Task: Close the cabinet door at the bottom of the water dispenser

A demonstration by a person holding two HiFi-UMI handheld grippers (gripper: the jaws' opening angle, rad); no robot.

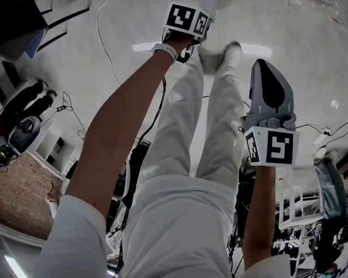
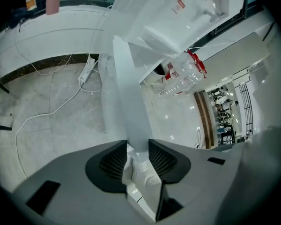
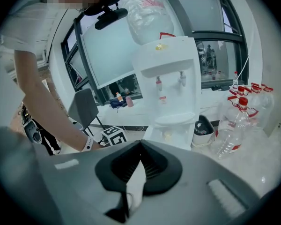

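Observation:
The white water dispenser (image 3: 171,78) stands ahead with a big bottle (image 3: 145,8) on top. Its bottom cabinet (image 3: 171,135) stands open. In the left gripper view the white cabinet door (image 2: 126,93) runs edge-on from the jaws up toward the dispenser (image 2: 178,13). My left gripper (image 2: 137,150) is shut on that door's free edge. In the head view it sits at the end of the outstretched left arm (image 1: 188,39). My right gripper (image 1: 265,68) is held back near the person's knee, away from the door, its jaws shut on nothing (image 3: 140,146).
Several empty water bottles (image 3: 239,121) and a black bin (image 3: 203,128) stand right of the dispenser. A power strip (image 2: 86,71) and white cable lie on the floor to the left. A grey chair (image 3: 84,109) is by the window counter. The person's legs (image 1: 191,155) fill the middle.

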